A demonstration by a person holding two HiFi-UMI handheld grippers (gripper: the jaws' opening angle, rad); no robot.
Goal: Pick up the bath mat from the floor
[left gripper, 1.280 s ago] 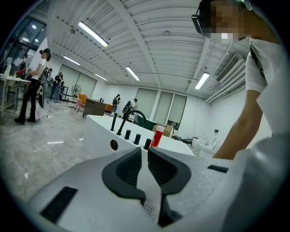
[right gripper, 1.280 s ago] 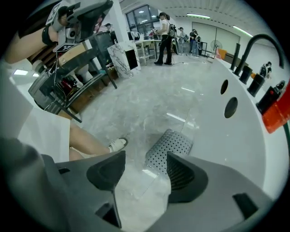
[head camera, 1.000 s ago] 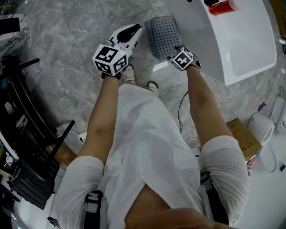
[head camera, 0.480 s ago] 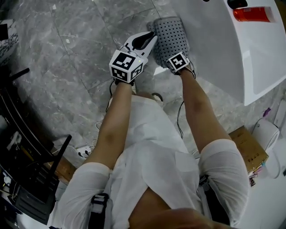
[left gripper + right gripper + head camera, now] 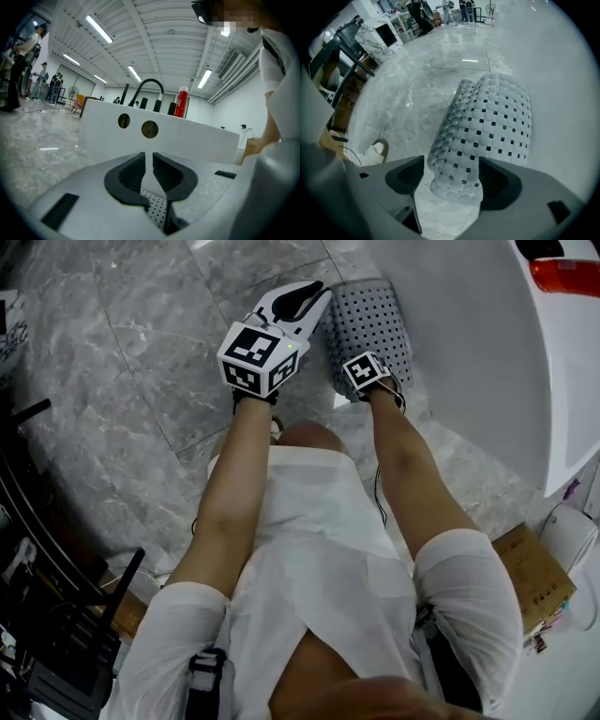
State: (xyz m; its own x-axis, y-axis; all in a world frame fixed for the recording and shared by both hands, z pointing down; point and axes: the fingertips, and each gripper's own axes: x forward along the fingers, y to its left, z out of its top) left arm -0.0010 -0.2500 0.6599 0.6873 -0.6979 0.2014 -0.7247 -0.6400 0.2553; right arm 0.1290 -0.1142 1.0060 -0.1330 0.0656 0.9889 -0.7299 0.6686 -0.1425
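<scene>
The grey marbled stone floor [image 5: 141,381] carried the pale grey perforated rubber bath mat [image 5: 375,320], which lay just beside the white tub [image 5: 469,352]. The right tool [image 5: 452,179] pointed down with its jaws spread. They had just been opening wider around the mat's near end, not yet pressing it. The left tool [image 5: 153,161] was pressed together and empty. The step in hand seemed to be the approach; next the right jaws should sink lower and close.
</scene>
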